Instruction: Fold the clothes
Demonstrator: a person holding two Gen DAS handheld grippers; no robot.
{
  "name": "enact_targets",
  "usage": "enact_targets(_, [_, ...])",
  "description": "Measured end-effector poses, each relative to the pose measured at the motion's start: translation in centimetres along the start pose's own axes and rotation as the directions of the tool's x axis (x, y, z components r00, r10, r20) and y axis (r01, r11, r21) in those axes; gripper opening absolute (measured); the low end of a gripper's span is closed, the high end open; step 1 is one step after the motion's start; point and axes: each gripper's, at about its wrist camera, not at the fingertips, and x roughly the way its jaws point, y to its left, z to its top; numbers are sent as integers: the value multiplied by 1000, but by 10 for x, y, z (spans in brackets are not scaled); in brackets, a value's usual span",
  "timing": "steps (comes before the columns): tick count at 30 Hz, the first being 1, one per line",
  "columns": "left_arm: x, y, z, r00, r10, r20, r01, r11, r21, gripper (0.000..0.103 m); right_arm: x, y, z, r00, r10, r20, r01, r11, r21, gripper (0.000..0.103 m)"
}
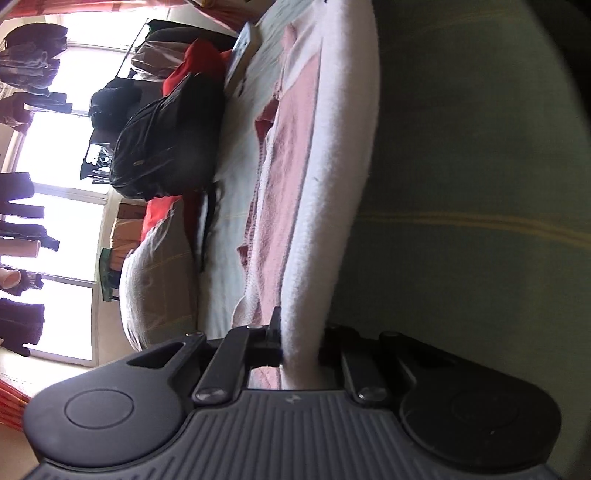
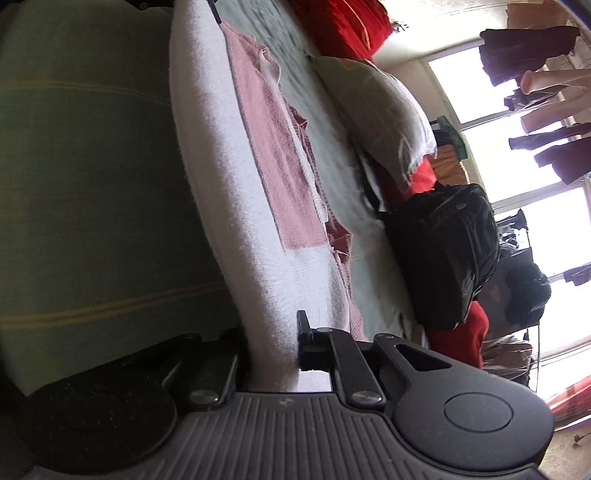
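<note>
A white and pink towel (image 1: 332, 177) stretches across the bed, its near edge lifted into a fold. My left gripper (image 1: 301, 343) is shut on one corner of that edge, the white cloth pinched between its fingers. In the right wrist view the same towel (image 2: 229, 192) runs up the frame, and my right gripper (image 2: 275, 339) is shut on its other corner. The pink panel (image 2: 273, 158) lies on the far side of the fold. Each view is rolled on its side. The far fingertip of each gripper is hidden behind the cloth.
The pale green bedsheet (image 1: 472, 155) with yellow stripes lies under the towel. A black backpack (image 1: 166, 147) and a grey pillow (image 1: 155, 288) sit on the far side of the bed, with red cloth (image 2: 343, 26) beside them. Clothes hang before bright windows (image 2: 535, 158).
</note>
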Motion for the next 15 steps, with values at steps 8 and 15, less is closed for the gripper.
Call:
enact_targets(8, [-48,-30,-6,999,-39,4,40,999,-35,8,-45,39,-9,999,40,-5,-40,999,8,11])
enact_targets(15, [-41,-51,-8,997,-71,-23,69,994,-84,11,-43,67,-16,997,72,-39,-69,995,72,18])
